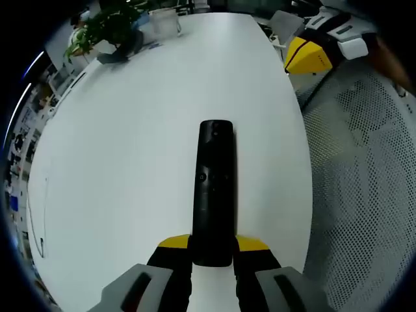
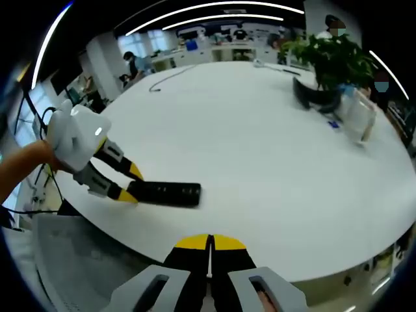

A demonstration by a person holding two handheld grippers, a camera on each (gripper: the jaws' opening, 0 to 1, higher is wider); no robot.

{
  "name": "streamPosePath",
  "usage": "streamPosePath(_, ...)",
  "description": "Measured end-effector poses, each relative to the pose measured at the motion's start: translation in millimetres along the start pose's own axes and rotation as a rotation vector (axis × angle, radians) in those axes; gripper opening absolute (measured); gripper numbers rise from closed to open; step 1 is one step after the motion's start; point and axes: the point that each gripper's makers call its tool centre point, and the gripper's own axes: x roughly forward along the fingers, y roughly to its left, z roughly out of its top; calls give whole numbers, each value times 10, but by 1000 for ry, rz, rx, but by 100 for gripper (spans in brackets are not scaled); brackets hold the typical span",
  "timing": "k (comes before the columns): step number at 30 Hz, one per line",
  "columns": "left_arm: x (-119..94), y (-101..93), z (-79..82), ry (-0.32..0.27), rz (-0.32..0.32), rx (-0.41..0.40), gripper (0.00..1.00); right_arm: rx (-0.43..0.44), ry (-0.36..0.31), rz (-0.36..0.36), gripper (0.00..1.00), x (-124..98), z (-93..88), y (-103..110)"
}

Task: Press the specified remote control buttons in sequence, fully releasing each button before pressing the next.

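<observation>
Left gripper (image 1: 212,260) clamped on remote (image 1: 214,188), right gripper (image 2: 209,250) shut, empty (table (image 1: 130,130) steadies); press straight down, then lift fully.

**An open-plan office, seen from a meeting table**

A large white oval table (image 2: 260,149) is taking up the middle of the room. A potted plant (image 2: 328,62) is standing near its far end. Beyond the table, rows of desks (image 2: 214,49) are running under long ceiling light strips (image 2: 214,14), and a person (image 2: 133,65) is sitting past its far left edge.
</observation>
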Motion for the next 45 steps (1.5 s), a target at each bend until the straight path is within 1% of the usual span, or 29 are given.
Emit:
streamPosePath(3,-6,-62,5,-18,1,-16,23,-3,0,7,0,-1,-1,18)
streamPosePath(10,-7,-251,18,-45,-3,-11,23,-19,23,32,0,39,-6,92)
streamPosePath(15,-12,-412,18,-92,-7,-13,23,-43,67,48,0,122,-18,126)
streamPosePath(19,-17,-505,26,-121,-5,-14,23,14,103,122,0,221,22,239)
streamPosePath(20,-17,-533,30,-133,-4,-17,23,39,118,156,0,261,25,299)
streamPosePath(21,-18,-550,36,-143,-4,-19,23,59,131,175,0,282,13,343)
streamPosePath(22,-22,-576,35,-159,-2,-24,23,77,144,176,0,337,-7,348)
streamPosePath(24,-28,-600,34,-186,1,-41,23,82,145,165,0,414,-40,341)
streamPosePath(26,-35,-644,29,-214,1,-51,23,93,158,163,0,448,-108,358)
streamPosePath(28,-35,-681,32,-234,7,-52,23,80,184,159,0,437,-135,367)
streamPosePath(29,-36,-706,35,-245,9,-58,23,72,177,142,0,438,-132,343)
streamPosePath(31,-37,-735,21,-251,10,-56,23,81,196,130,0,453,-170,309)
streamPosePath(32,-35,-753,29,-277,8,-46,23,111,225,126,0,463,-222,286)
streamPosePath(33,-34,-760,40,-303,4,-26,23,127,225,131,0,464,-225,280)
streamPosePath(34,-34,-758,32,-313,4,-22,23,135,222,136,0,461,-222,277)
streamPosePath(36,-34,-753,32,-333,4,-41,23,152,222,143,0,463,-227,274)
streamPosePath(38,-30,-763,41,-365,9,-62,23,170,236,149,0,460,-252,291)
streamPosePath(40,-37,-774,48,-404,20,-51,23,171,247,142,0,464,-276,285)
streamPosePath(42,-36,-774,56,-417,24,-27,24,168,256,144,0,473,-290,295)
streamPosePath(45,-36,-764,67,-424,12,-18,24,149,273,130,0,494,-325,286)
